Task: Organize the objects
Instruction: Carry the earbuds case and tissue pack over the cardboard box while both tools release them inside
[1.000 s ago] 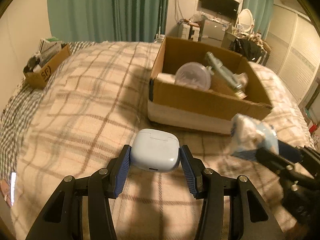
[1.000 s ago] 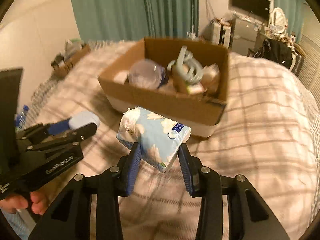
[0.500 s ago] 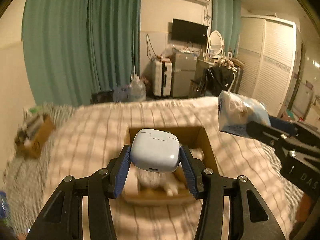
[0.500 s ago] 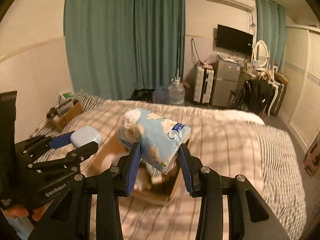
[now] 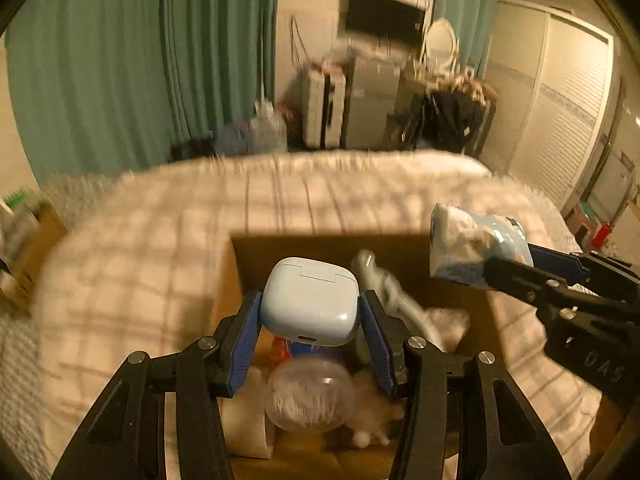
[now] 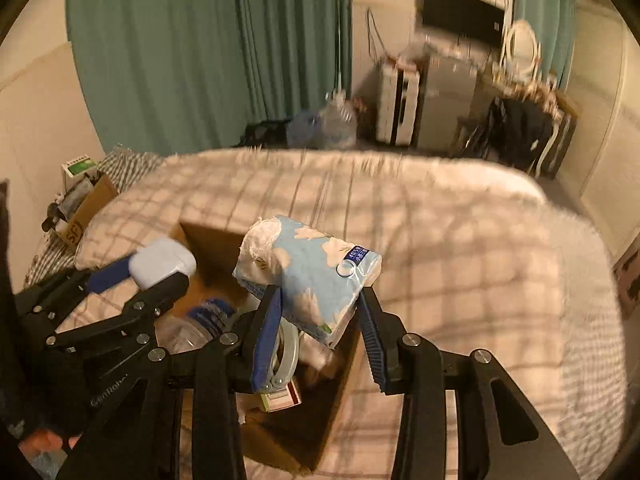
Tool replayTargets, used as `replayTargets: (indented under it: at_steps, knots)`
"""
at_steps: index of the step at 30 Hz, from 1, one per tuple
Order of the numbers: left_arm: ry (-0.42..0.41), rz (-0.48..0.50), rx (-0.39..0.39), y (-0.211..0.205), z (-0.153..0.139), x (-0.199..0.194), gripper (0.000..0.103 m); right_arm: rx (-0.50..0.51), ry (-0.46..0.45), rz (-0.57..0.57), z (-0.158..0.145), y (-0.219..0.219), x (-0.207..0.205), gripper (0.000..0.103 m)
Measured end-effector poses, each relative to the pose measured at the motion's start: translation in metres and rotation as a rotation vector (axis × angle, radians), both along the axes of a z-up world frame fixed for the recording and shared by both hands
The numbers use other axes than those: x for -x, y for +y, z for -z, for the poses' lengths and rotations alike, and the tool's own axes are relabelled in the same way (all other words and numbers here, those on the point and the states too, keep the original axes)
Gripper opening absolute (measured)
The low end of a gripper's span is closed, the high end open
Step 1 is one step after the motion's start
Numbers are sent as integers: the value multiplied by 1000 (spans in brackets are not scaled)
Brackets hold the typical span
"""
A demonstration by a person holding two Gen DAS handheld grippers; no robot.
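Observation:
My left gripper [image 5: 311,320] is shut on a white earbud case [image 5: 310,300] and holds it above the open cardboard box [image 5: 228,280] on the plaid bed. My right gripper [image 6: 318,316] is shut on a blue floral tissue pack [image 6: 308,272], also held over the box [image 6: 192,240]. The tissue pack shows at the right of the left wrist view [image 5: 472,248]; the earbud case shows at the left of the right wrist view [image 6: 162,264]. Inside the box lie a clear plastic bottle [image 5: 308,396], a grey tool [image 5: 396,292] and other items.
The plaid blanket [image 6: 460,260] covers the bed around the box. A small cardboard box of clutter [image 6: 80,204] sits at the bed's far left. Beyond the bed are green curtains [image 6: 200,52], suitcases, a TV and a wardrobe [image 5: 560,112].
Both grippers have risen from bed level and moved forward; they now hang over the box and look down into it. Each keeps hold of its object.

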State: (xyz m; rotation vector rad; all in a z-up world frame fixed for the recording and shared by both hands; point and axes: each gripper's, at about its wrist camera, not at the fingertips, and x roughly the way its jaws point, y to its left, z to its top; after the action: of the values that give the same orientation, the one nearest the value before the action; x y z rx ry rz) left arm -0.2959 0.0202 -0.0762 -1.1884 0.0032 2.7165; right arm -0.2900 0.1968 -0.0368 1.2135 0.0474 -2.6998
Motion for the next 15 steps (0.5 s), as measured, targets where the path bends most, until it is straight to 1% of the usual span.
replayTargets:
  at_steps: [2, 5, 6, 7, 8, 9, 10, 11, 13, 14, 15]
  knots:
    - [-21, 13, -6, -4, 11, 5, 51, 50, -18, -1, 14, 4, 7, 41]
    - [-17, 52, -25, -5, 11, 8, 52, 111, 0, -13, 19, 8, 10, 45]
    - [-12, 63, -22, -7, 9, 8, 53, 129, 14, -29, 17, 8, 10, 53]
    - [2, 71, -18, -6, 3, 7, 58, 129, 27, -40, 14, 7, 7, 61]
    - [16, 74, -17, -4, -2, 6, 71, 120, 40, -42, 10, 6, 4, 65]
    - [36, 72, -18, -3, -10, 2, 79, 100, 56, -38, 4, 3, -1, 71]
    - [56, 64, -21, -3, -17, -2, 91, 73, 77, -29, -4, 2, -7, 74]
    - [82, 51, -25, -4, -27, -7, 94, 59, 86, -21, -10, 2, -11, 75]
    - [125, 34, -35, -8, -47, -14, 94, 39, 116, 0, -29, 5, -23, 76]
    - [148, 27, -34, -10, -62, -22, 96, 34, 136, 9, -39, 6, -30, 77]
    - [165, 20, -28, -12, -70, -26, 98, 30, 165, 19, -52, 8, -38, 82]
